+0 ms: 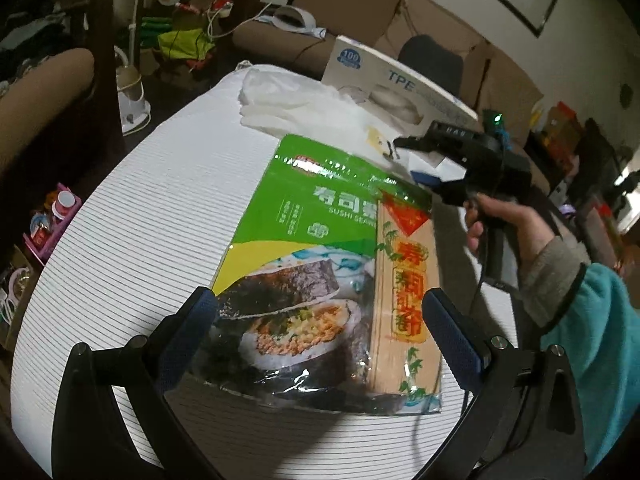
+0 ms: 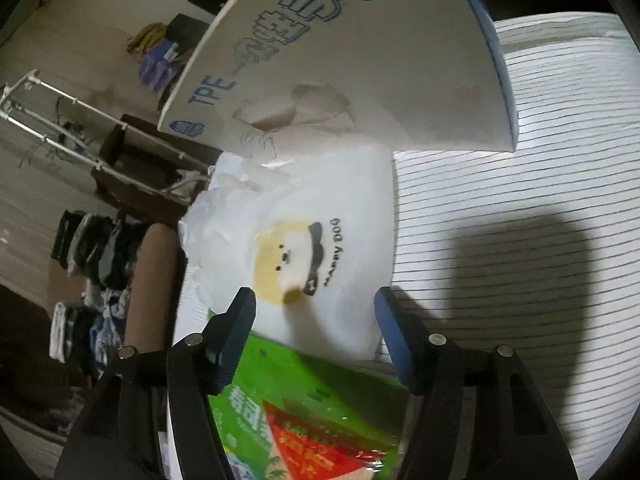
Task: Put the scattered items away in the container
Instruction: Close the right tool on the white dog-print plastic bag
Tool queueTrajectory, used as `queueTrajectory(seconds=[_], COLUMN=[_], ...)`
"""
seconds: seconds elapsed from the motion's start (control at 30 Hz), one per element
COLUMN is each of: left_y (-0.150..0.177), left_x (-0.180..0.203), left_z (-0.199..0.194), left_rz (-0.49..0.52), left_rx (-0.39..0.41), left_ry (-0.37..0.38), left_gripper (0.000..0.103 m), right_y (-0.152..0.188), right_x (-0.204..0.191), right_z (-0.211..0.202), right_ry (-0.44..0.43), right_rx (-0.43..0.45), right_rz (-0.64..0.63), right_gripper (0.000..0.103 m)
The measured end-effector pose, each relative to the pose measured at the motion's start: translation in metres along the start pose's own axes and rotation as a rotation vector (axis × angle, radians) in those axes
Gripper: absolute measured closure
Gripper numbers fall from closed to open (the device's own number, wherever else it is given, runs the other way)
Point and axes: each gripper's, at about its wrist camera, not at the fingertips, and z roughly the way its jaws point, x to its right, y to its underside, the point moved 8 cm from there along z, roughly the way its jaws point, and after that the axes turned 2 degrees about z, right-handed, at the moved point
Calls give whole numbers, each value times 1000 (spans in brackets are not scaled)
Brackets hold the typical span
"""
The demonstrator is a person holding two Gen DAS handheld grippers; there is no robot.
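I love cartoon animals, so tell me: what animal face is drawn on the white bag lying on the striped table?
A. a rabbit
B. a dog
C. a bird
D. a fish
B: the white bag shows a round yellow dog face with "DOG" printed beside it, lying between the green sushi seaweed pack and the TPE glove box.

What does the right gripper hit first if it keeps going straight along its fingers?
Probably the white Happy Dog bag: the right gripper points at it over the top edge of the green sushi seaweed pack. The TPE glove box lies further on. Depth is unclear.
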Motion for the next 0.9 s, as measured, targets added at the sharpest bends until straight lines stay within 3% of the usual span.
queueTrajectory(seconds=[0.1, 0.27, 0.33, 0.5, 0.53, 0.63, 0.73, 0.8, 0.9], left_y=[1, 2, 2, 2, 2, 2, 3, 3, -1], left_x=[4, 7, 7, 10, 10, 12, 13, 13, 13], left_z=[0, 2, 2, 3, 3, 5, 5, 5, 0], left_rz=[12, 20, 9, 3, 4, 2, 0, 0, -9], left_rx=[-3, -7, -7, -10, -10, -17, -23, -21, -6], left_ry=[3, -2, 5, 16, 17, 24, 24, 25, 32], left_gripper=[0, 0, 0, 0, 0, 0, 0, 0, 0], right_y=[-7, -5, -2, -3, -4, -2, 4, 6, 7], right_x=[9, 11, 7, -2, -2, -9, -18, -22, -35], right_z=[-11, -3, 6, 20, 21, 26, 28, 26, 13], right_ry=[9, 21, -13, -24, -13, 54, 145, 108, 42], right_rx=[42, -7, -40, -66, -64, -72, -92, -93, -54], right_rz=[41, 22, 38, 28, 21, -48, -144, -119, -88], right_gripper=[39, 41, 56, 59, 64, 66, 76, 87, 89])
